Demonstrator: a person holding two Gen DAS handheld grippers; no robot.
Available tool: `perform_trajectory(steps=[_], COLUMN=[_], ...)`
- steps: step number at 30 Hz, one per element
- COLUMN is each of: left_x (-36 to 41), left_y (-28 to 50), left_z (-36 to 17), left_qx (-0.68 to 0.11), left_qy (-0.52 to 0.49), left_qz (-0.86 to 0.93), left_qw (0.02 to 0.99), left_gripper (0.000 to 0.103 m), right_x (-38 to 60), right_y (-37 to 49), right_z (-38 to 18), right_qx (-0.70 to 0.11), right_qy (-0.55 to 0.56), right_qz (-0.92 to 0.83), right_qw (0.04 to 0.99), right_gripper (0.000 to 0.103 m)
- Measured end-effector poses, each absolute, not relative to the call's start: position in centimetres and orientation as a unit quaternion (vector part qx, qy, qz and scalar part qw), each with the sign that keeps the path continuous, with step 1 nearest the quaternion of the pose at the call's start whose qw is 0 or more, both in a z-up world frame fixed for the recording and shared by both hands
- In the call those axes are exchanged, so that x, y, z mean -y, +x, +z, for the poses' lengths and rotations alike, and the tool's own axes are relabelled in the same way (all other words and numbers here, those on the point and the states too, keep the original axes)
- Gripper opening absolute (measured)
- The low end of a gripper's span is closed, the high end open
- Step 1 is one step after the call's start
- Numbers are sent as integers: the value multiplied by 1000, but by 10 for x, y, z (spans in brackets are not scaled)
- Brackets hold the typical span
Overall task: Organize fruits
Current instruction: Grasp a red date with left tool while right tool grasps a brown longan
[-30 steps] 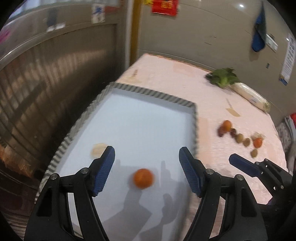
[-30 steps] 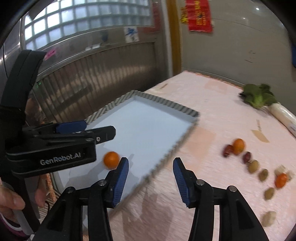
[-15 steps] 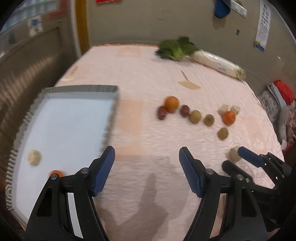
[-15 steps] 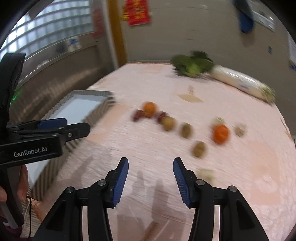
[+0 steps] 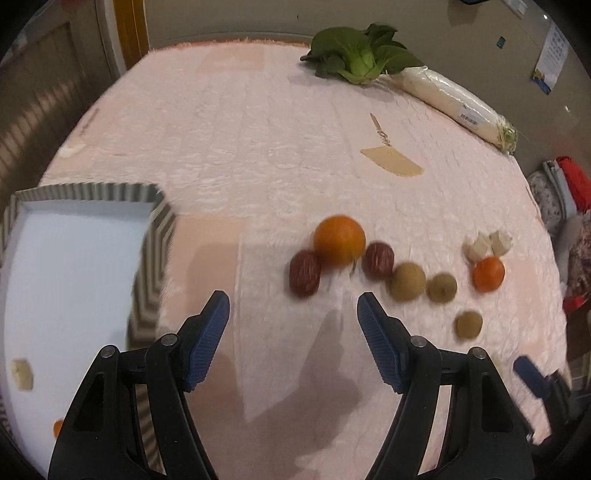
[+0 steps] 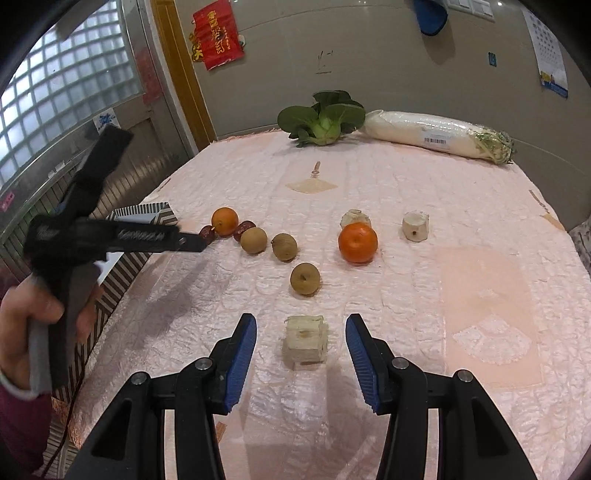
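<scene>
Pink tablecloth; tray interior only in left view, pale chunk only in right.

A lived-in home room is showing here: a pink quilted cloth is covering the counter, a red festive paper is hanging beside a glass-block window, and bok choy is lying by a wrapped radish.
</scene>
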State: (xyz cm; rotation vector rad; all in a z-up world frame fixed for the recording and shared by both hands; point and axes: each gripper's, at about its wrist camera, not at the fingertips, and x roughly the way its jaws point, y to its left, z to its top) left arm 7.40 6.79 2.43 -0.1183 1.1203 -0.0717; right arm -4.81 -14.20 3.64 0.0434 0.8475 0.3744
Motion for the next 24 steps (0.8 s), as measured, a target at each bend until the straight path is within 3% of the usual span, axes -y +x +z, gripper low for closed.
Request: perform_trajectory(steps=[7, 10, 12, 15, 22, 24], left_x=[-70, -72, -72, -70, -72, -72], left_y=[89, 89, 87, 81, 66, 61], left_z=[17, 18, 18, 19, 24, 26], left_qx=[-530, -526, -527, -525, -524, -526], left_qy=[-50, -51, -51, -45, -54, -59], left_qz=[-29, -26, -33, -38, -57, -68], left_qw=[846, 849, 847, 849, 848, 846], left_gripper=[71, 47, 23, 18, 18, 18], right_x=[144, 145, 144, 137, 110, 107], right_y=[-39, -35, -32, -26, 1, 12], right_z=[39, 39, 38, 35, 27, 19], right_qx=[-402, -402, -405, -408, -416, -432], right_qy=[23, 20, 11, -4, -53, -57], right_qz=[185, 185, 188, 196, 196, 198], right_qw=[896, 896, 895, 892, 886, 878], right_gripper=[49, 49, 49, 49, 47, 38])
